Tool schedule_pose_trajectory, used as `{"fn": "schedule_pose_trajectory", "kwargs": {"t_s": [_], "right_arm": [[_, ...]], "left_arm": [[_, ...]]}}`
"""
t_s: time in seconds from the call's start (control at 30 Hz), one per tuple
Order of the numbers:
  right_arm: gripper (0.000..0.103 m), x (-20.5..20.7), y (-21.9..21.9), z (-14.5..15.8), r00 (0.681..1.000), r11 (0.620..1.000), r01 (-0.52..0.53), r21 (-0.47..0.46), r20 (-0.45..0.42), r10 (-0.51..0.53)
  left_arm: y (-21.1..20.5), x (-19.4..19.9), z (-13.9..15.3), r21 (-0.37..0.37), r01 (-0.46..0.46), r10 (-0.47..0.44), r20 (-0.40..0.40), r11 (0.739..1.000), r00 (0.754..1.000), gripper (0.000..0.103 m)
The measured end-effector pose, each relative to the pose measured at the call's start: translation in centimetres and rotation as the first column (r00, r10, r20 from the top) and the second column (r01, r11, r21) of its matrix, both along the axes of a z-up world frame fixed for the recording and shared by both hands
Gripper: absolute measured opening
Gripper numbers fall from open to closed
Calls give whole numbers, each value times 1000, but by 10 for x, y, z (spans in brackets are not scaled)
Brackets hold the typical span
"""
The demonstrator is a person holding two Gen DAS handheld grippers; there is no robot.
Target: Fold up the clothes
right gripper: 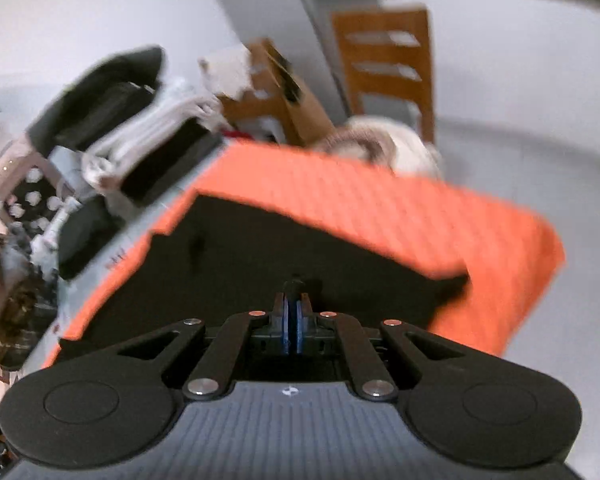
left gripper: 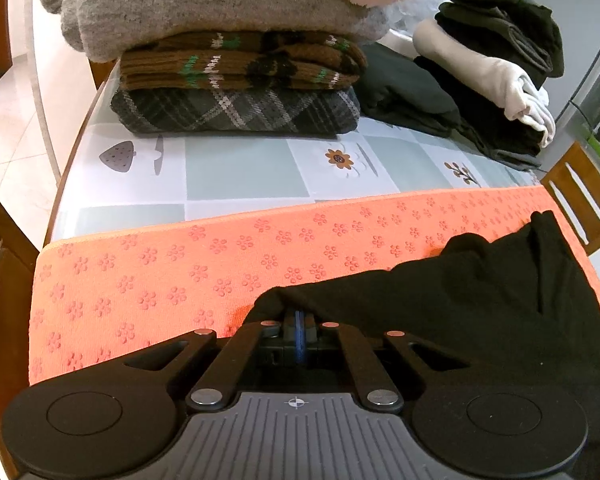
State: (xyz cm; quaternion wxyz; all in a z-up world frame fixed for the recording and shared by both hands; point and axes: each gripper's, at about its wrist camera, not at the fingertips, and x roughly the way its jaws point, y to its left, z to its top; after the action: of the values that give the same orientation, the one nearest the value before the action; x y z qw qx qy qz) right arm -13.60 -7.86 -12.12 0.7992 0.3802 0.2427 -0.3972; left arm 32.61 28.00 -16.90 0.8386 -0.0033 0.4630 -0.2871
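A black garment (left gripper: 460,312) lies on the orange mat (left gripper: 180,264) at the near right of the table. My left gripper (left gripper: 299,314) is shut on the garment's left edge, and the cloth bunches over its fingertips. In the blurred right wrist view the same black garment (right gripper: 260,248) spreads flat over the orange mat (right gripper: 380,208). My right gripper (right gripper: 296,286) has its blue pads together, with a small dark lump of the cloth pinched at the tips.
Folded clothes are stacked at the back: a grey knit (left gripper: 204,4), a brown patterned sweater (left gripper: 240,64) and a plaid piece (left gripper: 236,112). Dark and white folded items (left gripper: 500,80) sit at the back right. A wooden chair (right gripper: 388,68) stands past the table.
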Motion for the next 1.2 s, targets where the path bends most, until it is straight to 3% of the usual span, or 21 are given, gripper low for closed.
{"fn": "schedule_pose_trajectory", "kwargs": {"t_s": [0.13,0.27,0.43,0.57,0.63,0.73,0.8,0.83,1.1,1.2], "right_arm": [[11,-7,12,-26,999,998,-5,65,-53,9],[36,-15,16,-33,993,998,33,56,-118,-27],[39,-23,13,-27,990,998,54,-12,-130,-55],[40,-6,-3,-23,994,999,-38,-36,-105,34],[40,7,-12,-28,988,995,-82,-54,-132,75],[40,22,-27,-41,980,991,-130,-38,-160,123],[22,26,-33,-47,977,986,-164,-8,-140,161],[6,28,-34,-47,975,983,-184,-3,-131,182],[6,22,-43,15,986,976,-166,-140,-23,165],[9,27,-55,2,981,977,-185,-108,-85,177]], "left_arm": [[12,-5,2,-34,-1,0,-15,999,1000,9],[26,-19,12,-57,8,-8,-10,998,1000,15],[40,-31,25,-110,-38,37,-11,993,999,23],[36,-40,29,-108,-35,35,3,994,999,26],[33,-44,30,-108,-25,26,5,994,1000,28],[29,-49,29,-109,-15,16,5,994,1000,29],[27,-51,28,-109,-12,13,8,994,1000,30],[27,-51,28,-111,-14,15,10,994,1000,30],[24,-48,29,-108,-57,59,21,993,998,30],[25,-49,28,-99,-60,63,24,993,998,30]]}}
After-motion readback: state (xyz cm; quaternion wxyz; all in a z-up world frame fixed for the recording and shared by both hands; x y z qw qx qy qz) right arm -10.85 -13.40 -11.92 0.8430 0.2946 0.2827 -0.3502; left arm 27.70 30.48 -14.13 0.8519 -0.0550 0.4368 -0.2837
